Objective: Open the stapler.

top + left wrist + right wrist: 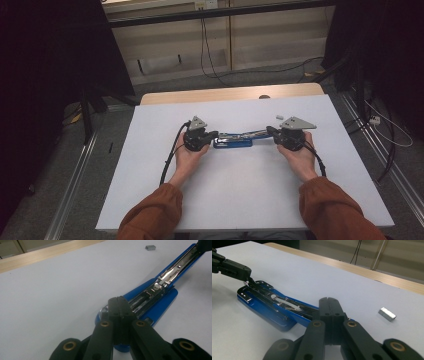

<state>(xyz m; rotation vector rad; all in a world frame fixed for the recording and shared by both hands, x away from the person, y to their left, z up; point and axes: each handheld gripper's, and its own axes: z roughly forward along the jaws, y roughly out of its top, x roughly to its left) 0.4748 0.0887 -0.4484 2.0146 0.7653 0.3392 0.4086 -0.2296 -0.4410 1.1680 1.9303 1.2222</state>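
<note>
Blue stapler is lying mid-surface, opened out flat, long axis running left–right between the two hands. Base at the left end, top arm swung out toward the right, rising slightly off the surface. Metal staple channel is exposed and faces up; chrome parts are visible inside, blue plastic shell around them.

Left hand-held gripper is at the base end, jaws pressed together on what looks like the metal front edge of the base. Right hand-held gripper is at the far end of the opened arm, jaws closed on its tip. Stapler is thus held at both ends, one hand each, neither clearly nearer.

Staple strip, small and grey, is lying loose on the white surface, near the right hand-held gripper, just beyond it, apart from the stapler. Judged: loading would need the right hand-held gripper freed, channel kept face up.
</note>
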